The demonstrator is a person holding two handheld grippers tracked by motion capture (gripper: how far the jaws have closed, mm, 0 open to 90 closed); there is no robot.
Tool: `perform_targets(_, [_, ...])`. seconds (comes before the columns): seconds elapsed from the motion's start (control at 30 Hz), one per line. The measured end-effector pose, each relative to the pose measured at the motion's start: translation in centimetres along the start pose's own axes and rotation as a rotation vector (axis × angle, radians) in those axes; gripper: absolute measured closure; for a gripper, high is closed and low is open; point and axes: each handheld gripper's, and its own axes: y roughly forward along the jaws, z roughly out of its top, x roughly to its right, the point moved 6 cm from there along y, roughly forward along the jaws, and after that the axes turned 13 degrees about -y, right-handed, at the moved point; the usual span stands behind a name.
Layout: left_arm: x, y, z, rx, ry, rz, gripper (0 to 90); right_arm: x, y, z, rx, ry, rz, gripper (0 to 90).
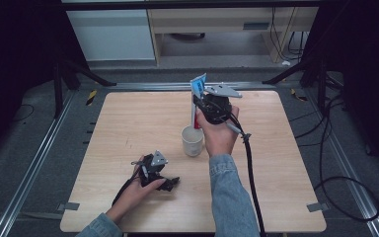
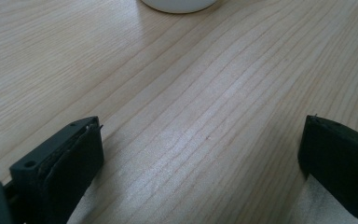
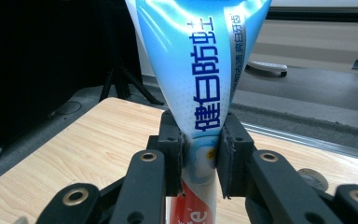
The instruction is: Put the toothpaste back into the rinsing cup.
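A blue, white and red toothpaste tube (image 1: 196,98) stands upright in the air, its flat crimped end up, just behind a white cup (image 1: 193,140) near the table's middle. My right gripper (image 1: 200,109) is shut on the toothpaste tube (image 3: 200,93); the two black jaws squeeze it from both sides, and its red lower part reaches down toward the cup. My left gripper (image 1: 172,182) rests low on the table at the front left, open, with bare wood between its jaws. The left gripper view catches the cup's base (image 2: 179,4) at its top edge.
The light wooden table (image 1: 128,123) sits inside a metal frame on grey carpet. A black cable (image 1: 251,177) trails from the right gripper along the person's denim sleeve to the front edge. Tripod legs and a white cabinet stand beyond the table's far side.
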Motion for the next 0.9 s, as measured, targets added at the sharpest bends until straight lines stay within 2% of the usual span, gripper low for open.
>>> perform_targets(0.3, [0.0,0.0,0.0,0.000,0.000,0.000,0.0,-0.6,0.6,-0.9,-0.006,0.008,0.018,73.8])
perform_targets(0.6, [0.0,0.0,0.0,0.001,-0.001,0.001,0.0,-0.7,0.8,-1.6,-0.016,0.018,0.024,73.8])
perform_targets(0.9, [0.0,0.0,0.0,-0.001,0.001,0.001,0.0,-1.0,1.7,-3.3,-0.036,0.038,0.036,73.8])
